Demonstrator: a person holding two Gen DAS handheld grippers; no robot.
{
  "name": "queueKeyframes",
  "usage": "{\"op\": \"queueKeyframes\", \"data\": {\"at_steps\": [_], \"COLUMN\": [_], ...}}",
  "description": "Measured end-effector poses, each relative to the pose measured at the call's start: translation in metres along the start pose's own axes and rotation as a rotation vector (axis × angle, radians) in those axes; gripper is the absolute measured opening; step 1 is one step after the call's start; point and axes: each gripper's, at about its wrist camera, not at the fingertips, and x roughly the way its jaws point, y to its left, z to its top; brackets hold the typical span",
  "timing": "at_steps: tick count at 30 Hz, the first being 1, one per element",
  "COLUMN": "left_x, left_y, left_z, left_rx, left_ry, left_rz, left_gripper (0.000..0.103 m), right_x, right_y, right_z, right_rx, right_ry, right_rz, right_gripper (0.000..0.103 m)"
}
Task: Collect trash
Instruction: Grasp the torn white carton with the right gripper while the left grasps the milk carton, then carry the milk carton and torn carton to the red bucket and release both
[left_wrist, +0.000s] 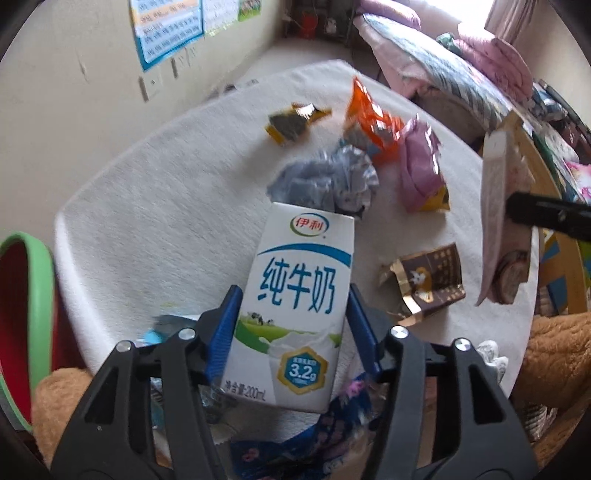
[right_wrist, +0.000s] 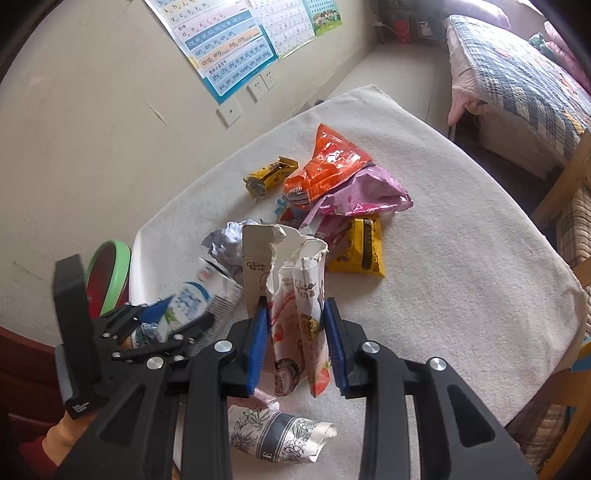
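Observation:
My left gripper (left_wrist: 293, 295) is shut on a white and blue milk carton (left_wrist: 291, 306), held above the white table (left_wrist: 147, 206). The carton also shows in the right wrist view (right_wrist: 195, 299), with the left gripper (right_wrist: 173, 314) around it. My right gripper (right_wrist: 295, 314) is shut on a torn pink and white Glico snack box (right_wrist: 295, 295), lifted over the table (right_wrist: 461, 277); the box shows in the left wrist view (left_wrist: 495, 229). An orange bag (right_wrist: 328, 162), a pink bag (right_wrist: 365, 192), yellow wrappers (right_wrist: 362, 247) and crumpled foil (right_wrist: 229, 240) lie on the table.
A green-rimmed red bin (left_wrist: 26, 314) stands left of the table and shows in the right wrist view (right_wrist: 107, 273). A brown wrapper (left_wrist: 424, 284) and a floral paper cup (right_wrist: 277, 435) lie near the front. A bed (right_wrist: 517, 85) and a wooden chair (right_wrist: 569, 206) stand to the right.

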Motion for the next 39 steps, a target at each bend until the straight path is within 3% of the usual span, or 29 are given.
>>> {"op": "queueKeyframes", "data": {"at_steps": [6, 15, 21, 28, 39], "left_x": [-0.045, -0.097, -0.127, -0.148, -0.153], "left_y": [0.018, 0.043, 0.069, 0.1, 0.136], "left_z": [0.001, -0.014, -0.022, -0.029, -0.039], "left_rx": [-0.093, -0.182, -0.228, -0.273, -0.354], "left_ry": [-0.109, -0.208, -0.275, -0.316, -0.335], "left_rz": [-0.003, 0.006, 0.057, 0.115, 0.156], "left_gripper": [0.053, 0.053, 0.053, 0.053, 0.053], "right_x": [-0.008, -0.001, -0.013, -0.016, -0.004], "right_y": [0.007, 0.015, 0.038, 0.07, 0.119], "right_z": [0.0, -0.006, -0.011, -0.016, -0.023], "right_rx": [-0.04, -0.082, -0.153, -0.258, -0.231], "right_ry": [-0.048, -0.032, -0.072, -0.11, -0.132], "right_rz": [-0.034, -0.049, -0.038, -0.063, 0.041], "right_gripper": [0.029, 0.029, 0.029, 0.029, 0.029]}}
